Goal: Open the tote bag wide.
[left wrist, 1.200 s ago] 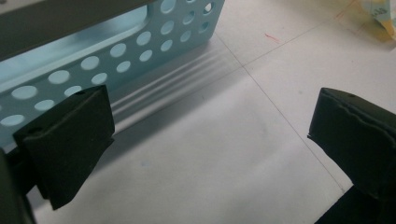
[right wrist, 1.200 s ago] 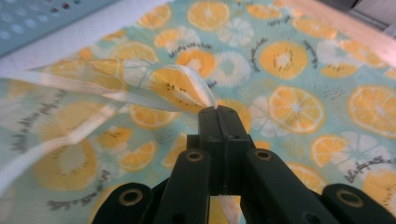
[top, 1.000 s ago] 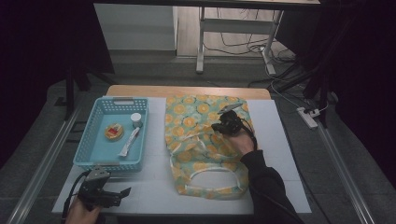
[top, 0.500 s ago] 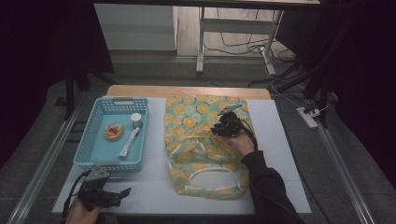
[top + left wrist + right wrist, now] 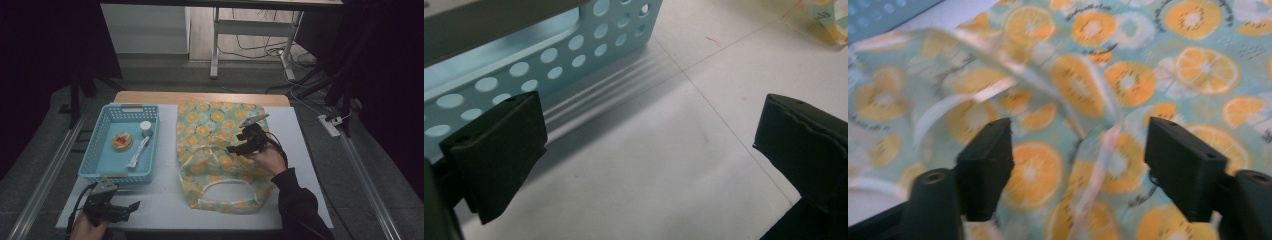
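Now the right tongs [image 5: 239,143] have just been opening over the orange-print tote bag [image 5: 210,125] — empty; left tongs [image 5: 131,207] gape beside it — regrasp next.

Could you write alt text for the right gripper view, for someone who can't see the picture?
Two black jaws of the right gripper stand apart above an orange-slice patterned bag, with nothing pinched between them; they have just been opening. A pale strap of the bag runs between them, blurred.
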The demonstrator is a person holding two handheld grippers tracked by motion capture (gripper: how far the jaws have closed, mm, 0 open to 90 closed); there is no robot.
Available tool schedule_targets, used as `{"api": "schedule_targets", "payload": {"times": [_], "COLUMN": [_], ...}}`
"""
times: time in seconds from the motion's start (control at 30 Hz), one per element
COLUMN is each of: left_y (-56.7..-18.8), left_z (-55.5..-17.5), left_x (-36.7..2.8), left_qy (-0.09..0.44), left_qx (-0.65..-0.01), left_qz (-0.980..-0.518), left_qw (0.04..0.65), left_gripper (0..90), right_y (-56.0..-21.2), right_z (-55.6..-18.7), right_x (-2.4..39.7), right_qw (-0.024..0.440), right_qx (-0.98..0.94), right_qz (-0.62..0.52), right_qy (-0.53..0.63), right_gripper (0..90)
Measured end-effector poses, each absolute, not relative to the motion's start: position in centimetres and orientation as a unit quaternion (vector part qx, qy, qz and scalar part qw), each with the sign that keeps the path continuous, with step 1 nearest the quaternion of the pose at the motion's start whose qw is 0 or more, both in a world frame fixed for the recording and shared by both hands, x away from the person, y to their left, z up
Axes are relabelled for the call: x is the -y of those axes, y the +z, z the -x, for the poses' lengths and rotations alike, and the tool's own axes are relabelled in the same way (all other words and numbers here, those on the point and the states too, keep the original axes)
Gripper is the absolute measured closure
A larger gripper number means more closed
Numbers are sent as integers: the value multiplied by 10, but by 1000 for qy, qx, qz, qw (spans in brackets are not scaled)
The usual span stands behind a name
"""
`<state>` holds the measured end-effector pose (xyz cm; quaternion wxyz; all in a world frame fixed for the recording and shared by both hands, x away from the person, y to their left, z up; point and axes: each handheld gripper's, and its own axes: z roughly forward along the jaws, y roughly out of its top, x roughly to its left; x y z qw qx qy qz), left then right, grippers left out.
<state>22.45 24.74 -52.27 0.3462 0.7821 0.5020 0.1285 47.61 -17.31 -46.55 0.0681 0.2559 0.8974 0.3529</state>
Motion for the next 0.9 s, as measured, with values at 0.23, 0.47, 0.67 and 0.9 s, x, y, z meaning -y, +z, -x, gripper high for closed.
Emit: {"api": "schedule_targets", "payload": {"times": [0.23, 0.47, 0.67, 0.9], "left_y": [-523, -523, -523, -523], "left_z": [-224, -224, -225, -225], "left_x": [-247, -247, -246, -247], "left_qy": [129, 130, 130, 130], "left_qx": [-502, -502, -501, -501], "left_qz": [-783, -783, -783, -783], "left_qw": [345, 345, 344, 344], "left_gripper": [9, 9, 9, 9], "right_y": [-465, -472, -490, -513], "right_z": [-446, -414, -415, -422], "right_x": [180, 187, 202, 204], "right_qw": [54, 49, 76, 85], "right_qx": [-901, -911, -915, -928], "right_qz": [-240, -221, -239, -227], "right_qy": [356, 344, 317, 284], "right_gripper": [105, 88, 93, 129]}}
